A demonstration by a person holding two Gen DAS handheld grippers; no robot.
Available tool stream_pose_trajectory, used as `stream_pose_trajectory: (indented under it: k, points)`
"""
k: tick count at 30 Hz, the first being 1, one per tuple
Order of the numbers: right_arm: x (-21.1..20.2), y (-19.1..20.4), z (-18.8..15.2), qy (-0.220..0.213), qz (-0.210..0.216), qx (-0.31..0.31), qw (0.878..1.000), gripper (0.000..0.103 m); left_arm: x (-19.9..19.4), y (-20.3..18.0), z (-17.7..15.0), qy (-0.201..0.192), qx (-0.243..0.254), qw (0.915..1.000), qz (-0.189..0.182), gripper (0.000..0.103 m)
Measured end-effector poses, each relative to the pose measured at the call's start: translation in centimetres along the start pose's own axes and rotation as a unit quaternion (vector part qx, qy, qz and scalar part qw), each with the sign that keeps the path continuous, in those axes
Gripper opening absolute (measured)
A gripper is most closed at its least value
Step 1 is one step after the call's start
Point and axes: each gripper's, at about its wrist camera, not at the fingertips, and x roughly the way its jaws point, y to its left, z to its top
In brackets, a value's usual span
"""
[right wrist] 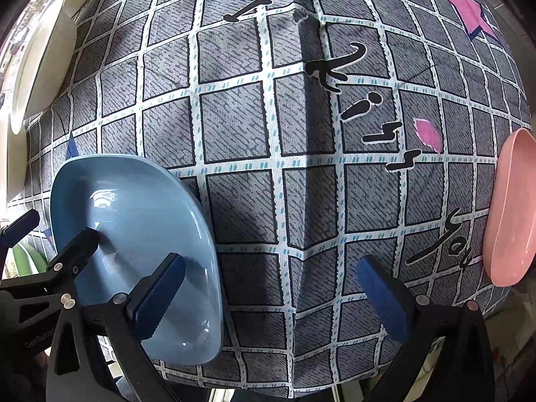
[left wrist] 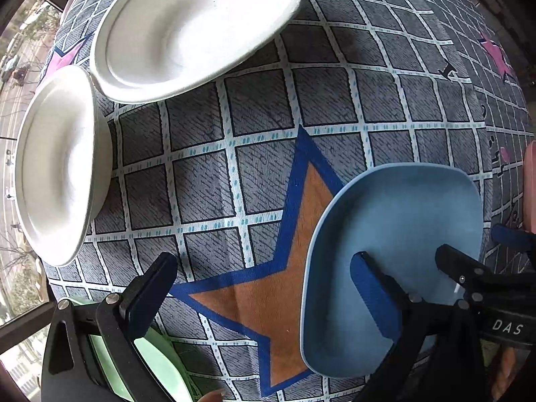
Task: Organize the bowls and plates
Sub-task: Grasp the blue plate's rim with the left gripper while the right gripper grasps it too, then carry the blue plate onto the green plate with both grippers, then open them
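Both of your grippers are spread wide and carry nothing, so this looks like the moment of choosing what to gather next. Your left gripper (left wrist: 264,279) hangs over the orange star printed on the checked cloth (left wrist: 261,107) covering the worktop, its two fingers well apart. The blue plate (left wrist: 395,221) lies under its right finger, with the pad over the plate's near half, though whether it touches I cannot tell. A green plate (left wrist: 160,365) sits under the left finger, close in at the gripper's base. Ahead and to its left lie two white paper bowls (left wrist: 187,30), the nearer one (left wrist: 57,164) just beside the farther; a further white rim peeks out beyond them, so whites seem grouped there, probably to keep like with like. Your right gripper (right wrist: 271,289) is also apart, with bare cloth between its fingers. From its view the blue plate (right wrist: 134,221) lies under its left finger, and your left gripper's fingers reach over the plate's far-left side. A pink dish (right wrist: 512,207) rests well off to its right, near the cloth's edge. Since the blue plate lies between both grippers, it seems the likeliest piece to take; close on its rim, because the glossy surface may slip.
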Motion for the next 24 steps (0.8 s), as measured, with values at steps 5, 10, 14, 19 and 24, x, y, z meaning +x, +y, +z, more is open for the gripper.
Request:
stream_pose_trajectory:
  k: [5, 10, 14, 19, 24]
  points:
    - [0.3, 0.1, 0.0, 0.005, 0.000, 0.006, 1.000, 0.103, 0.7, 0.8, 1.3, 0.023, -0.016, 0.9996, -0.009, 0.102]
    - [2.7, 1.6, -0.6, 0.004, 0.009, 0.009, 1.000, 0.082, -1.2, -3.0, 1.4, 0.018, 0.027, 0.9987, -0.038, 0.078]
    - [2.1, 3.4, -1.7, -0.001, 0.010, -0.016, 1.000, 0.049, -2.1, -4.9, 1.6, 0.018, 0.065, 0.9967, -0.046, 0.060]
    - [2.1, 4.6, -2.2, 0.009, 0.040, -0.014, 0.999, 0.028, -4.1, -7.1, 0.7, 0.013, 0.087, 0.9941, -0.064, 0.046]
    - [2.6, 4.5, -2.9, 0.025, 0.067, -0.002, 0.997, 0.028, -4.6, -5.4, -0.9, 0.020, 0.081, 0.9946, -0.061, 0.044]
